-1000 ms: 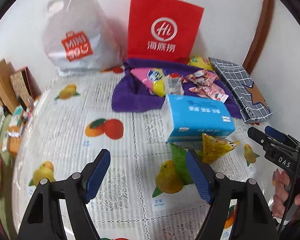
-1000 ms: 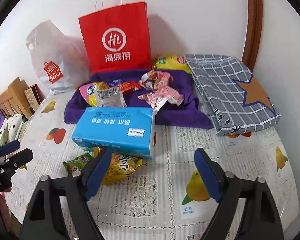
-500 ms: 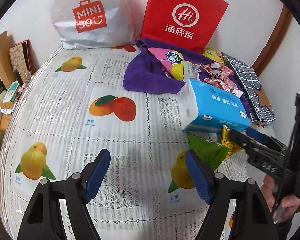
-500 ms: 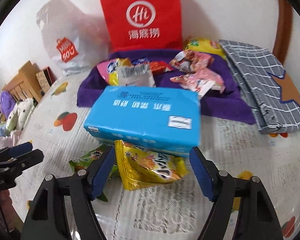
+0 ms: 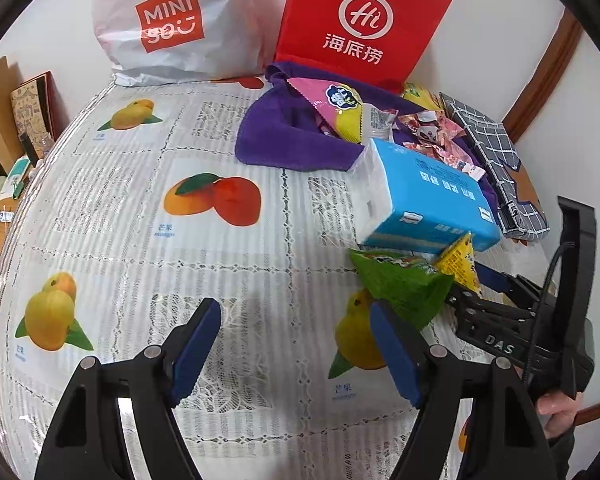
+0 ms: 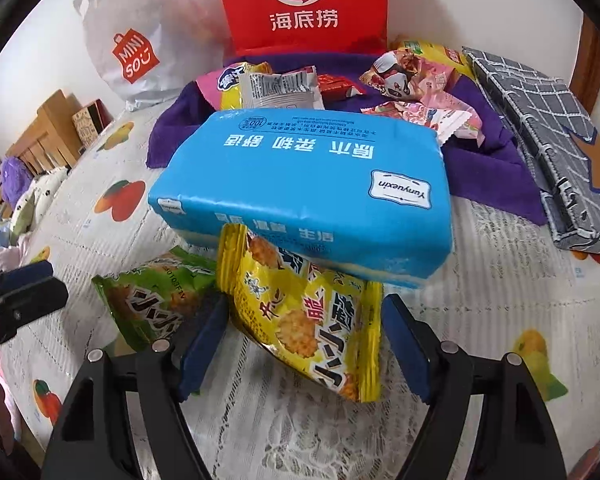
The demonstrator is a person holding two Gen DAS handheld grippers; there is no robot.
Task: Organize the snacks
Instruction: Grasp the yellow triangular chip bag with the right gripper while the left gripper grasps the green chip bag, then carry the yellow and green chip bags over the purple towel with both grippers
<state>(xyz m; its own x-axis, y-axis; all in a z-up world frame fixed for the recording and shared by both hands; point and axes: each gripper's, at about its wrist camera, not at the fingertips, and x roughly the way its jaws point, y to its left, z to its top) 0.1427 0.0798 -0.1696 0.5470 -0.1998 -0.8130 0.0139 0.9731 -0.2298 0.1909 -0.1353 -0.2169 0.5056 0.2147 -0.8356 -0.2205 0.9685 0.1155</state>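
A yellow snack packet [image 6: 308, 320] lies half under a blue tissue pack [image 6: 308, 188], with a green snack packet [image 6: 156, 296] to its left. My right gripper [image 6: 306, 304] straddles the yellow packet. Its jaws are opening and a gap shows at each pad. In the left wrist view the green packet [image 5: 400, 284] sits just past the right finger of my left gripper [image 5: 294, 312], which is open over bare tablecloth. Several more snacks [image 6: 420, 92] lie on a purple cloth [image 5: 292, 140] behind the tissue pack [image 5: 428, 196].
A red paper bag [image 5: 360, 24] and a white plastic bag [image 5: 168, 24] stand at the wall. A grey checked folded piece [image 6: 548, 132] lies at the right. The fruit-print tablecloth [image 5: 140, 208] spreads to the left. A hand [image 5: 560, 404] holds the right gripper.
My right gripper has come down and forward, so the yellow packet now lies between its fingers. My left gripper has sunk a little toward the cloth.
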